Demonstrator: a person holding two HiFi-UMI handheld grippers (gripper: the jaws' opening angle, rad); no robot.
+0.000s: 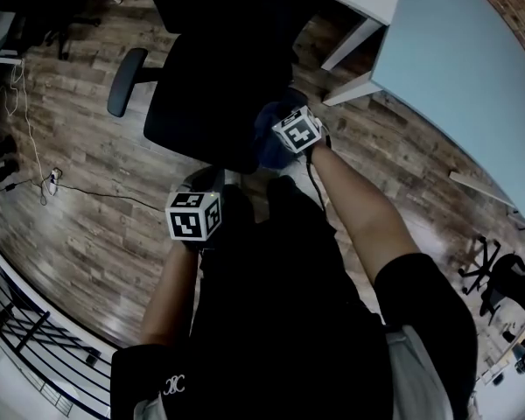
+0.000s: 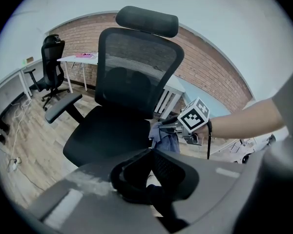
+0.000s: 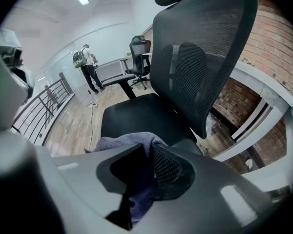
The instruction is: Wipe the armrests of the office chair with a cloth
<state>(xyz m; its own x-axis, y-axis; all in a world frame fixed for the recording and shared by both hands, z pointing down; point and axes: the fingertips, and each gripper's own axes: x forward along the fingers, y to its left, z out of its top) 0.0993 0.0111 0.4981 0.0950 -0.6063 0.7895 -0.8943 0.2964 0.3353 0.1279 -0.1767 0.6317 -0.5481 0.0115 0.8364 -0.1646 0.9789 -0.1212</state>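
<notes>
Chair (image 2: 136, 77): black, mesh-patterned back. Cloth (image 3: 132, 143): blue-grey. Marker cubes (image 1: 193, 215): white with black square patterns. Floor (image 1: 79, 191): brown wood-grain planks. Wall (image 2: 205, 67): red brick. Table (image 1: 455, 68): pale blue-white.

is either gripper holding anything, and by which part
The right gripper is shut on the cloth, pinching a bunched fold; whether edge or middle cannot be told. The left gripper holds nothing.

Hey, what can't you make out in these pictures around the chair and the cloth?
Office chair's second armrest: head view, covered by the cloth and right gripper; right gripper view, blocked by the gripper's body. Whether the cloth touches it cannot be told.
Chair base: hidden under the seat, every view.
Pink item on the far desk: left gripper view, too small.
Distant person: right gripper view, too small.
</notes>
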